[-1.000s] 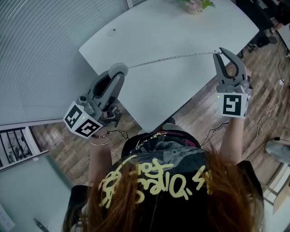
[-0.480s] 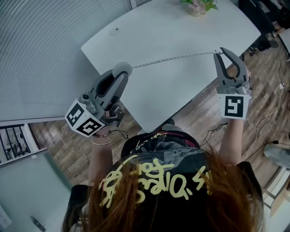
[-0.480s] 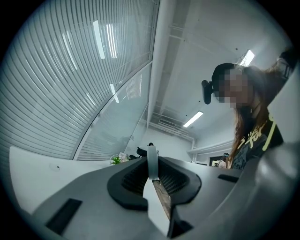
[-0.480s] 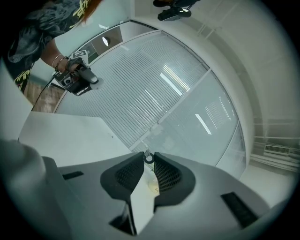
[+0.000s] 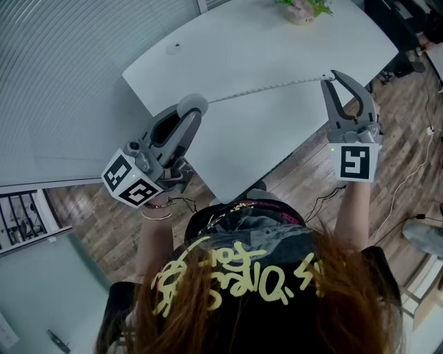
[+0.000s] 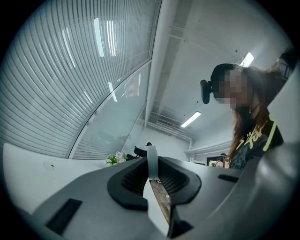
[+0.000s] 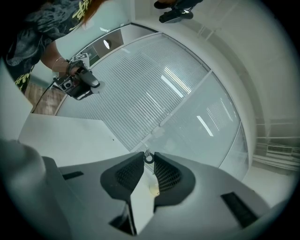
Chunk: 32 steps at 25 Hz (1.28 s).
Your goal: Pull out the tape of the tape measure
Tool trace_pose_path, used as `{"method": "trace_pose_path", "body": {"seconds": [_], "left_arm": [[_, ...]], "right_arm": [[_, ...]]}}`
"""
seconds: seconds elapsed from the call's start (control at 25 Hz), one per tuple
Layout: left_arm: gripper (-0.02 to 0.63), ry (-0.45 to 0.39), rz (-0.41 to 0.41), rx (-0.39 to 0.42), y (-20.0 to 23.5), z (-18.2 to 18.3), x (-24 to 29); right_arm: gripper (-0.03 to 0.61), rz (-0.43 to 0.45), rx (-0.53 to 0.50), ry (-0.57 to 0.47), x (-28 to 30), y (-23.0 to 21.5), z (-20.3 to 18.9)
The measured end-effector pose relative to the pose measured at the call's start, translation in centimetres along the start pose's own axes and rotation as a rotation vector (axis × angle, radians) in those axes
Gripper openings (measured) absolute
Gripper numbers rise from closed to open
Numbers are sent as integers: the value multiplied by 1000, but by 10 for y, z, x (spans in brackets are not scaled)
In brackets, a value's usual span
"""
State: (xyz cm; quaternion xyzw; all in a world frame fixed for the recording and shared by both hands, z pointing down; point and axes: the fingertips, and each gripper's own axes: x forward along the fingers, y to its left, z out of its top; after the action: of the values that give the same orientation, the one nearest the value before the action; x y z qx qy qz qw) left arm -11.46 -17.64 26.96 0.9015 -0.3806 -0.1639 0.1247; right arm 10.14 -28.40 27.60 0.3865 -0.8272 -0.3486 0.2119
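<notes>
Biggest thing round you is the glass wall w/ blinds [image 5: 62, 83], filling the left of the head view. Next comes the white table [image 5: 277, 48], w/ curved edges and a nearly bare top. Both yr grippers hang over its near part. Then the wood floor [image 5: 311, 173], showing below and right of the table. Smallest is a potted plant [image 5: 299, 7] at the table's far edge, well apart from the work. Btwn the two grippers there's only bare table top under the tape.

Yr left gripper [image 5: 188, 114] has its jaws closed down to a narrow gap, w/ the pads pressing the tape measure [image 5: 194, 104] on its flat sides. The left gripper view shows the case edge-on, as a thin grey strip btwn the ribbed pads. Yr right gripper [image 5: 329, 79] has its jaws almost together, tips pinching the end ring [image 7: 148, 158] of the tape.

The tape measure is a round, grey, disc-shaped case. It sits at the left gripper's tips, over the table's near-left part. The tape [image 5: 266, 90] is pulled out of the case & runs left to right over the table to the right gripper. Can't tell whether it touches the top. It's thin and pale, w/ fine marks too small to read, and near straight w/ a slight sag. The end ring is a small dark loop right at the right gripper's jaw tips.
</notes>
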Motion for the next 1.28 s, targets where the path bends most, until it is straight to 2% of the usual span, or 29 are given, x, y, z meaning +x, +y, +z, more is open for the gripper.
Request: {"method": "trace_pose_path", "body": {"seconds": [0.2, 1.08, 1.28], "left_arm": [[57, 6, -11, 2, -3, 0, 2], [57, 8, -22, -8, -3, 1, 3], [55, 32, -28, 15, -3, -1, 3]], "right_arm": [[69, 0, 3, -32, 2, 2, 8], [69, 32, 2, -49, 7, 18, 23], [69, 19, 13, -59, 12, 15, 25]]}}
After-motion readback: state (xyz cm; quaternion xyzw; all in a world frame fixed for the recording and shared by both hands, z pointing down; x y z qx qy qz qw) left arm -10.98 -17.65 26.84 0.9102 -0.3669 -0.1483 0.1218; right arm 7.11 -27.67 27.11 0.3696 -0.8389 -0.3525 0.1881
